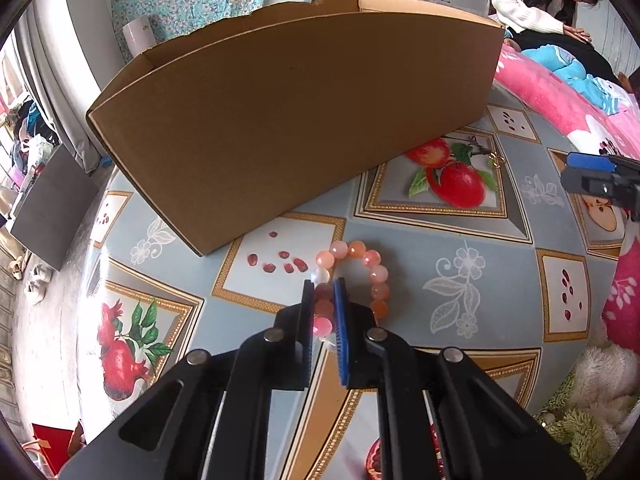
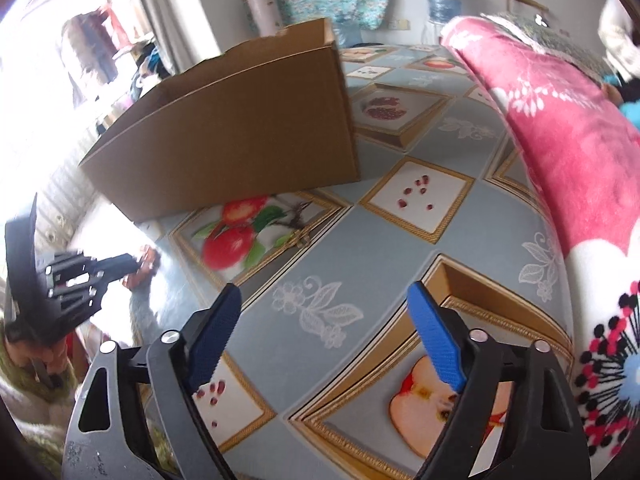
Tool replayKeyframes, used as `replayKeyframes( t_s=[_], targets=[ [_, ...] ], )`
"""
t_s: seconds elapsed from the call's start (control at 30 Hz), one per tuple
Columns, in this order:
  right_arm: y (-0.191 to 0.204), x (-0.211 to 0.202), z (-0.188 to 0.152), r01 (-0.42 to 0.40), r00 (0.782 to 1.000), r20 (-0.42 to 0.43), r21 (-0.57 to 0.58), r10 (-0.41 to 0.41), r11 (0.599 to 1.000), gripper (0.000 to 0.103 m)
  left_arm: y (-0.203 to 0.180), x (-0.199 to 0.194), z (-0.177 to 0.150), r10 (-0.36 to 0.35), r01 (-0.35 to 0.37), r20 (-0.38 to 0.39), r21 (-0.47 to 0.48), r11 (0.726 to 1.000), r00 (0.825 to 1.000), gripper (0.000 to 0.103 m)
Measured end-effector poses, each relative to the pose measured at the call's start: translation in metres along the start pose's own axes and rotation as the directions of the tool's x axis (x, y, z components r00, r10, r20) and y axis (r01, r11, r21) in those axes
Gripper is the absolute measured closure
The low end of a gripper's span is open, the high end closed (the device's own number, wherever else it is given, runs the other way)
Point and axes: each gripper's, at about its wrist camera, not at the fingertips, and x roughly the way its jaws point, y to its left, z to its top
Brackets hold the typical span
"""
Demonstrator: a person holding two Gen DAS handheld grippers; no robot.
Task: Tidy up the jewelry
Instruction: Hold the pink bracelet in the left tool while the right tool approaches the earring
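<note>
- The pink-and-orange beaded bracelet (image 1: 352,280) lies on the fruit-patterned tablecloth (image 1: 400,264), its loop curving off toward one o'clock from the left gripper (image 1: 325,296).
- That left gripper is clenched on the loop's near-left beads.
- The open brown cardboard box (image 1: 288,112) stands at eleven o'clock, near; its inside is hidden.
- The right gripper (image 2: 324,304), spread and empty, hangs well apart.
- A small gold piece (image 1: 496,158) at one o'clock is too tiny to identify.

bead bracelet (image 1: 352,276): pink, peach and milky white beads. tablecloth (image 1: 400,264): grey-blue ground, gold-framed panels of red pomegranates, apples and seeds, white flower outlines. cardboard box (image 1: 288,120): plain brown. blanket (image 2: 560,140): pink with white flowers. gripper pads (image 2: 436,344): blue.
</note>
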Motion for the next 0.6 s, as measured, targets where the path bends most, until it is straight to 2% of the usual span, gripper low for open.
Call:
replayKeyframes(
  t_s=[0.13, 0.27, 0.37, 0.6],
  targets=[
    [0.019, 0.005, -0.005, 0.031, 0.999, -0.028, -0.092, -0.034, 0.995, 0.042, 0.002, -0.001, -0.001, 0.002, -0.002, 0.000, 0.007, 1.000, 1.000, 0.094],
    [0.024, 0.016, -0.006, 0.030, 0.998, -0.053, -0.107, -0.036, 0.994, 0.056, -0.002, 0.002, 0.001, 0.004, -0.004, -0.001, 0.014, 1.000, 1.000, 0.094],
    [0.030, 0.013, -0.008, 0.000, 0.998, -0.057, -0.119, -0.007, 0.993, 0.062, -0.001, 0.002, 0.001, 0.001, -0.001, -0.001, 0.010, 1.000, 1.000, 0.094],
    [0.040, 0.008, -0.016, -0.035, 0.995, -0.094, -0.172, 0.019, 0.985, 0.065, 0.000, 0.002, 0.000, -0.004, 0.004, 0.003, 0.006, 1.000, 1.000, 0.094]
  ],
)
